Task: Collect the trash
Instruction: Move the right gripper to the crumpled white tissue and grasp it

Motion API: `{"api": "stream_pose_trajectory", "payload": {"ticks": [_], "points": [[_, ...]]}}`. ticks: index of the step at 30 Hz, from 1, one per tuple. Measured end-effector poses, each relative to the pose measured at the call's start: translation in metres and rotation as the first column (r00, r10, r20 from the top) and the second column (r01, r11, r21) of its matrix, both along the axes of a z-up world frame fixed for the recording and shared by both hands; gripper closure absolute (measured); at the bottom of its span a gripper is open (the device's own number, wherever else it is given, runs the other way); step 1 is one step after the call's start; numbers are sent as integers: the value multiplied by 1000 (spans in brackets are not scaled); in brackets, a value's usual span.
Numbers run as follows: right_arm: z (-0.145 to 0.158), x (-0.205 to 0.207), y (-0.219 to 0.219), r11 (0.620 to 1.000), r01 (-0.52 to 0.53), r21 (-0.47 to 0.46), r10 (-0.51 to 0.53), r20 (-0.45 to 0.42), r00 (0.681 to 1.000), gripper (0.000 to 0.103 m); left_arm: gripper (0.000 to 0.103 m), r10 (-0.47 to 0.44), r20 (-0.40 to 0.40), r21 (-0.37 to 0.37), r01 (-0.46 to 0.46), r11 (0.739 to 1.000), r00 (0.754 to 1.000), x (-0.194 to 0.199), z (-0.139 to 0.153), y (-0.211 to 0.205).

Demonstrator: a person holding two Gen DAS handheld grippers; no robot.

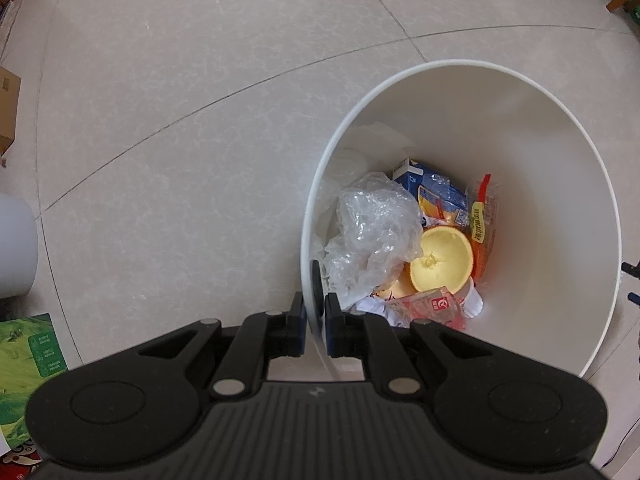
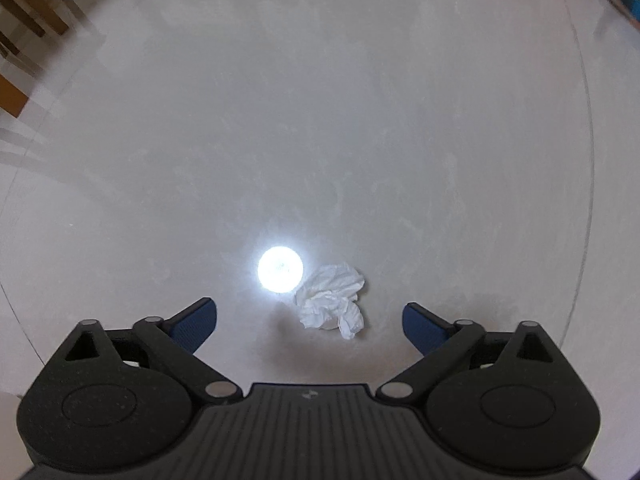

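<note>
In the left wrist view my left gripper [image 1: 314, 304] points straight down and is shut on the near wall of a white round bin [image 1: 460, 65], one finger outside and one inside the rim. Inside the bin lie a crumpled clear plastic bag [image 1: 376, 220], a hollowed orange half [image 1: 440, 258], a blue carton [image 1: 436, 196] and a red wrapper [image 1: 432, 308]. In the right wrist view a crumpled white tissue [image 2: 332, 296] lies on the pale floor. My right gripper [image 2: 310, 312] hangs open over it, its blue pads [image 2: 196, 320] wide on either side and not touching it.
A bright lamp reflection [image 2: 280, 269] glares on the glossy tiles just left of the tissue. Wooden furniture legs [image 2: 28, 8] stand at the far left. Beside the bin are a cardboard box [image 1: 8, 112], a white rounded object [image 1: 16, 248] and a green printed box [image 1: 28, 368].
</note>
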State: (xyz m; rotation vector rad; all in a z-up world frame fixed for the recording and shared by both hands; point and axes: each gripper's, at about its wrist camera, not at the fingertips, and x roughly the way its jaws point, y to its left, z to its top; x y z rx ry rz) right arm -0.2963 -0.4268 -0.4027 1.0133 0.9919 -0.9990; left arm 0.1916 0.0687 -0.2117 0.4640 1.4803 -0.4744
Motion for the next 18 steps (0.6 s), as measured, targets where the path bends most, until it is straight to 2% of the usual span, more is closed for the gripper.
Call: {"api": "stream_pose_trajectory", "payload": {"ticks": [6,18], "points": [[-22,12,-4,1000,-7,7,7,-22,1000,16,96,-4,4,4,4,1000,1000,-1,0,-1],[-39,33,-1,1000,-11,-16,10,-64,998,31,96,-6,7,13,6,1000,1000,-1,-1,-2]]}}
